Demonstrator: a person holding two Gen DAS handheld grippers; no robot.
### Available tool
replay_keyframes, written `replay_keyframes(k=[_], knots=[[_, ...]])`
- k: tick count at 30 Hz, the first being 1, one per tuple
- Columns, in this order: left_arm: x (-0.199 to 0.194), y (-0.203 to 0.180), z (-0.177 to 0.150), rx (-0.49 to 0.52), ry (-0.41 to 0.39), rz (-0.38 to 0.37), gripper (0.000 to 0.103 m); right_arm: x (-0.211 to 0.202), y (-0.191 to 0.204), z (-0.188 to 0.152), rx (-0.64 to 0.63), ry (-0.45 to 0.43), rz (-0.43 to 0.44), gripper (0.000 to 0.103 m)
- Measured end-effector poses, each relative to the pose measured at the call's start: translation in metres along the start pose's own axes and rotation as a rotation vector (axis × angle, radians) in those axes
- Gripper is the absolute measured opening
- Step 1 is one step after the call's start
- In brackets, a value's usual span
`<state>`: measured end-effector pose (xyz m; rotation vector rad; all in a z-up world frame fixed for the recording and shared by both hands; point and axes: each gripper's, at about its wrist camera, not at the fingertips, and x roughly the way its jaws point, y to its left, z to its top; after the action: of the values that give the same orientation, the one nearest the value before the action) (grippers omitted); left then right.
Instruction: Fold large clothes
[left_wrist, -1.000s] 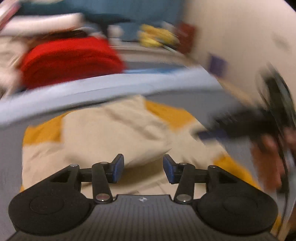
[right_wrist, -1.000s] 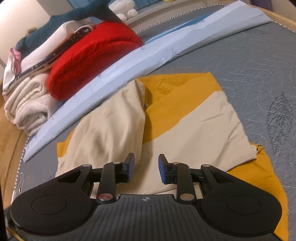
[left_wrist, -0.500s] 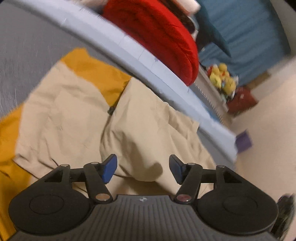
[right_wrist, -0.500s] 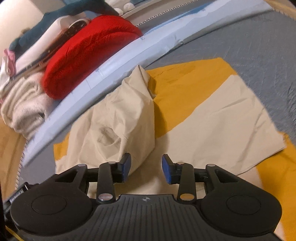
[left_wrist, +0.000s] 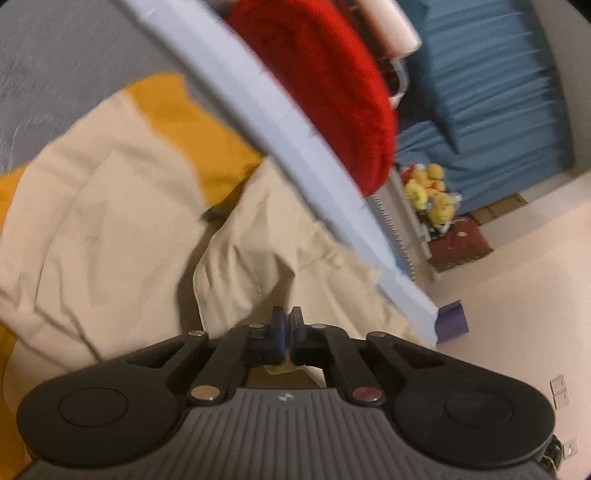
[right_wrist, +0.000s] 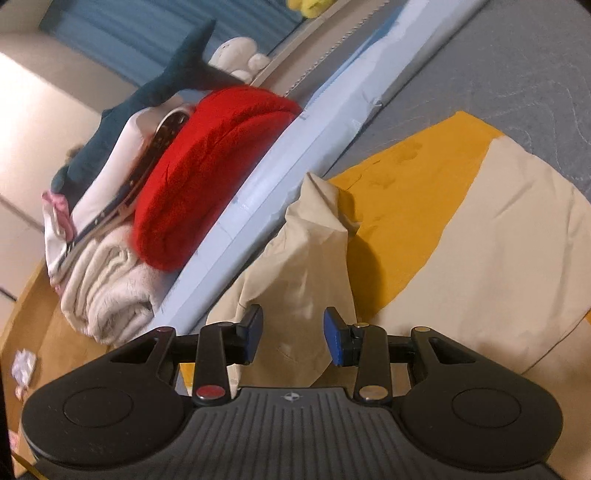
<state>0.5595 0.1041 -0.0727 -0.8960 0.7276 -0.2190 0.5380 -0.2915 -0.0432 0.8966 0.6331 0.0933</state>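
A large beige and mustard-yellow garment (left_wrist: 110, 206) lies on the grey quilted bed (left_wrist: 55, 55). My left gripper (left_wrist: 286, 321) is shut on a raised beige fold of the garment (left_wrist: 266, 251), which bunches up just ahead of the pads. In the right wrist view the same garment (right_wrist: 498, 258) spreads to the right, with a lifted beige fold (right_wrist: 306, 266) standing up in front. My right gripper (right_wrist: 293, 334) is open, its blue pads (right_wrist: 332, 336) either side of that fold's lower part.
A pale blue folded sheet (right_wrist: 295, 147) runs along the far side of the garment. Behind it sit a red blanket (right_wrist: 207, 170), cream towels (right_wrist: 107, 288) and other stacked linen. Yellow plush toys (left_wrist: 432, 195) and blue curtains (left_wrist: 498, 92) stand beyond the bed.
My left gripper has closed on the beige fold and lifted it. My right gripper has moved closer to the raised fold and stays open.
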Motion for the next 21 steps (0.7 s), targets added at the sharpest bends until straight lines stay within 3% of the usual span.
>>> replay_keyframes(k=[6,14,16,18,19,21], knots=[[-0.03,-0.032,0.003,0.141,-0.082,-0.075,0.001,-0.015,0.01,0.007,-0.002,-0.084,0.112,0.04],[-0.028,-0.038,-0.008,0.193,-0.037,0.001,0.001,-0.037,0.006,0.009,0.027,-0.241,0.144,0.04],[-0.022,-0.039,-0.013,0.242,0.019,0.065,0.001,-0.033,0.014,0.008,-0.027,-0.213,0.175,0.041],[-0.013,-0.035,-0.021,0.272,0.085,0.139,0.001,-0.017,0.02,0.004,-0.097,-0.108,0.16,0.043],[-0.008,-0.031,-0.025,0.276,0.118,0.172,0.001,-0.006,0.019,-0.001,-0.109,-0.052,0.117,0.043],[0.001,-0.02,-0.028,0.266,0.173,0.23,0.002,0.018,0.007,-0.011,-0.091,0.045,-0.054,0.043]])
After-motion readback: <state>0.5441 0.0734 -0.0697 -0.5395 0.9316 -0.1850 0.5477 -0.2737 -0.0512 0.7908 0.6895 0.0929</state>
